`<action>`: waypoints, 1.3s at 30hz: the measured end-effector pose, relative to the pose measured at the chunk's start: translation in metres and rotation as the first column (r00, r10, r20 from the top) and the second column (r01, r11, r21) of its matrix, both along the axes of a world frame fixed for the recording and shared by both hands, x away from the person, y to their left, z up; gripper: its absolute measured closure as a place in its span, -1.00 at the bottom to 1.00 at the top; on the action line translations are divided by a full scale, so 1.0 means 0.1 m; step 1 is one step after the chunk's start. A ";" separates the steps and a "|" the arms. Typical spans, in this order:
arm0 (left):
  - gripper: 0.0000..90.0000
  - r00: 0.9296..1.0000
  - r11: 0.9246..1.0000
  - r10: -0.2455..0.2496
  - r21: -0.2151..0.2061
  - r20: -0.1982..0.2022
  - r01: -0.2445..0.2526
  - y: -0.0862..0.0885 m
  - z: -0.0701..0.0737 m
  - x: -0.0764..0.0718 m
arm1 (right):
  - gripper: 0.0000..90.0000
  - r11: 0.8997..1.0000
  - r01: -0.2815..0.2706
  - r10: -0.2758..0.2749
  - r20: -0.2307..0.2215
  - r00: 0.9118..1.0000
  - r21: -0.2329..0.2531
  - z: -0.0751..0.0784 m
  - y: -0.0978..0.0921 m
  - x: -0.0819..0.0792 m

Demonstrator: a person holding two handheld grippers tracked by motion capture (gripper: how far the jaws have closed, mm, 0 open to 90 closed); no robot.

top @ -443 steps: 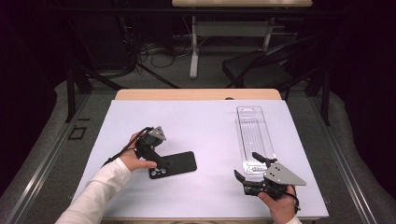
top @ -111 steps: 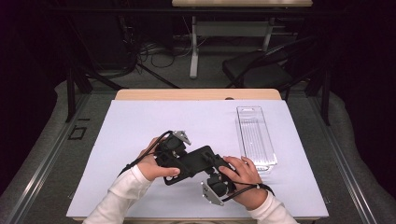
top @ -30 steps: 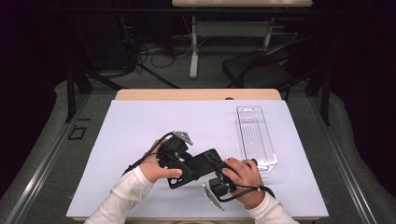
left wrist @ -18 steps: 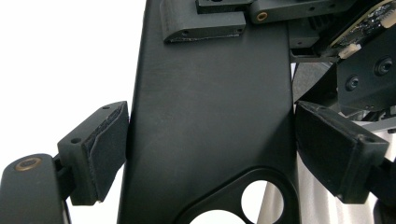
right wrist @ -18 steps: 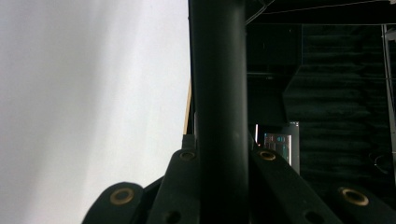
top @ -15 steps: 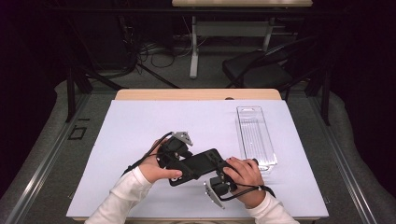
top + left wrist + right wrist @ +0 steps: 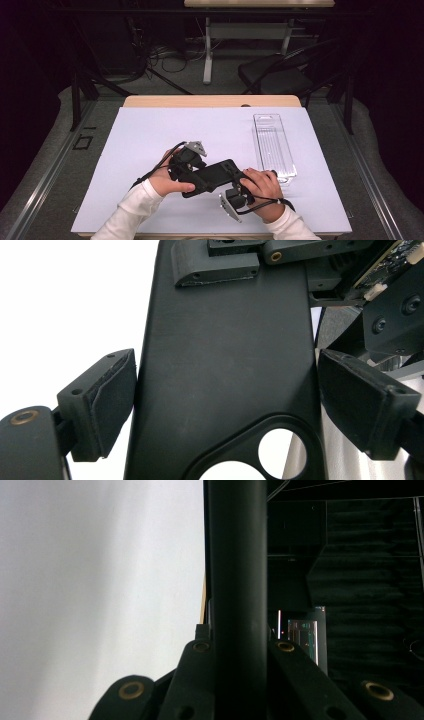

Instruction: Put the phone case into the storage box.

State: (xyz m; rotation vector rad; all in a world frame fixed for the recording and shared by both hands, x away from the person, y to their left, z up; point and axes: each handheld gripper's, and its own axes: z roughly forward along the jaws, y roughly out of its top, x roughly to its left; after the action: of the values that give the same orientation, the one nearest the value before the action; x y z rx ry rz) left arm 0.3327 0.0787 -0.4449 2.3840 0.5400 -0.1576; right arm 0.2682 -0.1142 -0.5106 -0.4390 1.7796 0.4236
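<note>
Now black phone case (image 7: 214,176) between both grippers

White sleeves (image 7: 131,207) on both arms, black grippers with brass-coloured screws (image 7: 131,690), ribbed black pads (image 7: 114,402), grey three-cornered plates (image 7: 196,147) and black cables (image 7: 159,166) trailing back.

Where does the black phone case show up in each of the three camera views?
High view: the case is lower centre, held off the white table between both hands.
Left gripper view: it runs up the middle between the left gripper fingers, camera cutout at the bottom.
Right gripper view: seen edge-on, a dark vertical bar at centre, clamped by the right gripper.
Shared landmark: the white table.
</note>
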 end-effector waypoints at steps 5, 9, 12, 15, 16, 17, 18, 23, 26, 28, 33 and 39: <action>-0.80 1.000 1.000 0.011 0.004 0.025 -0.011 0.01 0.02 -0.01 | 0.94 1.000 0.010 -0.010 -0.009 1.000 0.004 -0.01 -0.01 0.01; -0.80 1.000 1.000 0.010 -0.012 0.025 -0.010 0.05 0.05 0.00 | 0.94 1.000 0.014 -0.014 -0.009 1.000 -0.002 -0.01 -0.02 0.02; -0.80 0.999 0.999 0.019 -0.028 0.030 -0.018 0.08 0.08 0.00 | 0.94 1.000 0.018 -0.018 -0.017 1.000 0.001 -0.01 -0.03 0.03; -0.80 0.999 0.999 0.026 -0.041 0.039 -0.024 0.14 0.13 0.00 | 0.94 1.000 0.027 -0.027 -0.020 0.999 0.003 -0.01 -0.05 0.04; -0.80 0.999 0.999 0.030 -0.043 0.042 -0.029 0.15 0.14 0.00 | 0.94 1.000 0.027 -0.027 -0.022 0.999 0.010 -0.01 -0.05 0.04; -0.80 0.998 0.998 0.034 -0.045 0.044 -0.032 0.17 0.16 0.00 | 0.94 0.999 0.030 -0.030 -0.022 0.999 0.010 -0.01 -0.06 0.04; -0.80 0.998 0.998 0.039 -0.053 0.043 -0.036 0.19 0.17 0.01 | 0.94 0.999 0.033 -0.032 -0.023 0.999 0.014 -0.01 -0.06 0.04; -0.79 0.996 0.995 0.071 -0.079 0.050 -0.067 0.30 0.22 0.04 | 0.94 0.999 0.045 -0.044 -0.026 0.999 0.019 0.00 -0.09 0.05; -0.78 0.996 0.993 0.082 -0.094 0.048 -0.077 0.37 0.25 0.06 | 0.94 0.999 0.042 -0.041 -0.034 0.999 0.034 0.00 -0.09 0.05; -0.77 0.994 0.991 0.091 -0.102 0.053 -0.085 0.43 0.28 0.07 | 0.94 0.998 0.043 -0.041 -0.050 0.998 0.049 0.01 -0.10 0.05; -0.75 0.992 0.986 0.113 -0.128 0.063 -0.104 0.54 0.34 0.08 | 0.94 0.996 0.048 -0.042 -0.075 0.996 0.080 0.04 -0.14 0.07; -0.71 0.989 0.980 0.139 -0.150 0.058 -0.129 0.63 0.34 0.14 | 0.94 0.994 0.061 -0.052 -0.093 0.994 0.095 0.04 -0.15 0.07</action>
State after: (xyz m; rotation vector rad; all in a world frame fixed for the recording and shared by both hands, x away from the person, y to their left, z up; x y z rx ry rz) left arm 0.3464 0.1421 -0.4114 2.1948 0.6324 -0.0536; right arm 0.2751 -0.1292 -0.5070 -0.3039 1.8456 0.4944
